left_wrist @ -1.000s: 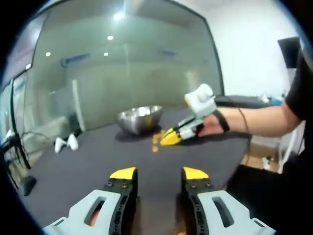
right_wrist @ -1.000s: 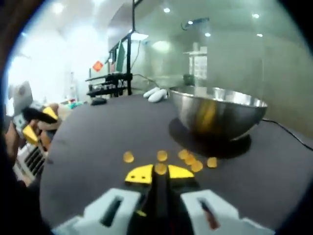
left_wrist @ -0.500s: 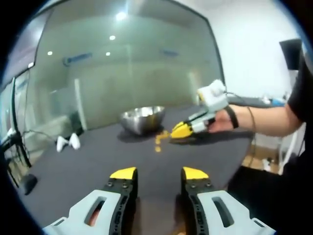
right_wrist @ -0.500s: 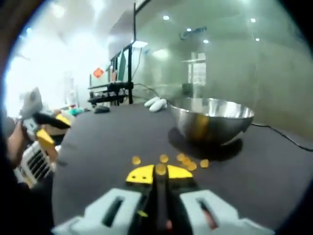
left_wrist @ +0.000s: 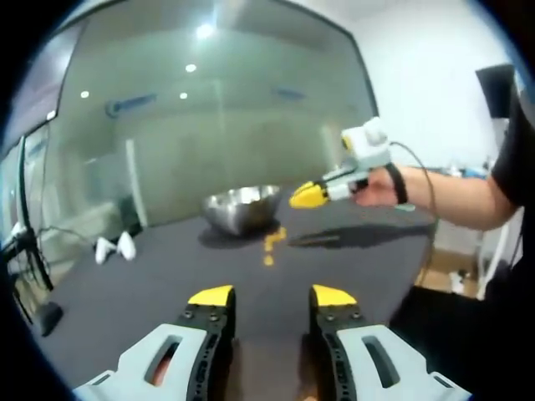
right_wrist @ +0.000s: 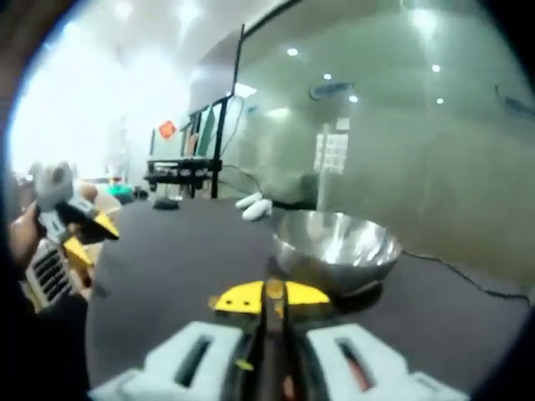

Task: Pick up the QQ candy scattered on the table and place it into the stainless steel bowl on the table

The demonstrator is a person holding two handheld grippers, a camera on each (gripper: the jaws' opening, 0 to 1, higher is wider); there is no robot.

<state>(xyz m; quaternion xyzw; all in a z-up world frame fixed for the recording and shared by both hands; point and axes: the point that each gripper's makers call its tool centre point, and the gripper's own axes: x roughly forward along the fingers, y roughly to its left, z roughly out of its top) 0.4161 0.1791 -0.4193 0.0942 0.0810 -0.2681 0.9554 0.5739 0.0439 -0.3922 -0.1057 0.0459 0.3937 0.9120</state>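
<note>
The stainless steel bowl (left_wrist: 242, 205) stands on the dark table (left_wrist: 167, 284). A few orange QQ candies (left_wrist: 271, 243) lie just in front of it. My left gripper (left_wrist: 272, 296) hovers low over the near side of the table, open and with nothing between its jaws. My right gripper (left_wrist: 311, 195) hangs in the air a little right of the bowl, held by a hand (left_wrist: 376, 185). In the right gripper view, the right gripper (right_wrist: 272, 294) is shut on one orange candy (right_wrist: 272, 289), with the bowl (right_wrist: 334, 244) just ahead and below.
Two white objects (left_wrist: 113, 246) lie at the table's far left, also seen as white objects (right_wrist: 252, 205) behind the bowl. A cable (right_wrist: 456, 271) runs right of the bowl. A glass wall (left_wrist: 209, 125) backs the table. The left gripper (right_wrist: 71, 230) sits at the left.
My right gripper has risen off the table with the candy and come closer to the bowl. The left gripper has stayed where it was.
</note>
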